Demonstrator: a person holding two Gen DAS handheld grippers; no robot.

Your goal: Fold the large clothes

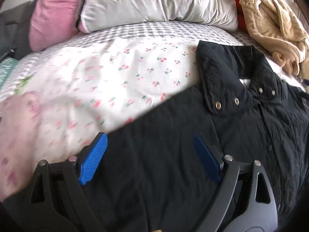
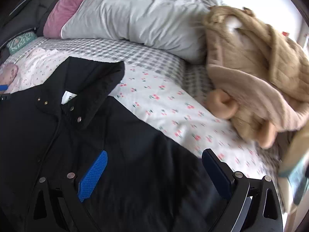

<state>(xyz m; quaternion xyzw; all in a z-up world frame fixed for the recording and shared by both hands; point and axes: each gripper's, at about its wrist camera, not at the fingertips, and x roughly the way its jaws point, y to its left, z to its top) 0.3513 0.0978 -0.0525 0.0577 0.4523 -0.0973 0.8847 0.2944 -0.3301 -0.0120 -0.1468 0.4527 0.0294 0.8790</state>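
Observation:
A black padded jacket (image 1: 241, 127) lies face up on the cherry-print bed sheet (image 1: 119, 81), its collar (image 1: 222, 73) with metal snaps pointing toward the pillows. My left gripper (image 1: 149, 137) hovers open over the jacket's left shoulder edge, with its blue pads wide apart and nothing between them. In the right wrist view the same jacket (image 2: 48, 135) fills the lower left. My right gripper (image 2: 155, 152) stands open over its right shoulder edge, and its jaws hold nothing. A blue tip at the far left (image 2: 3, 87) looks like the other gripper.
A white pillow (image 2: 139, 13) and a pink cushion (image 1: 54, 13) lie at the head of the bed. A tan fleece garment (image 2: 255, 73) is heaped at the right, close to the jacket's collar side. A grey checked sheet (image 2: 108, 48) runs under the pillows.

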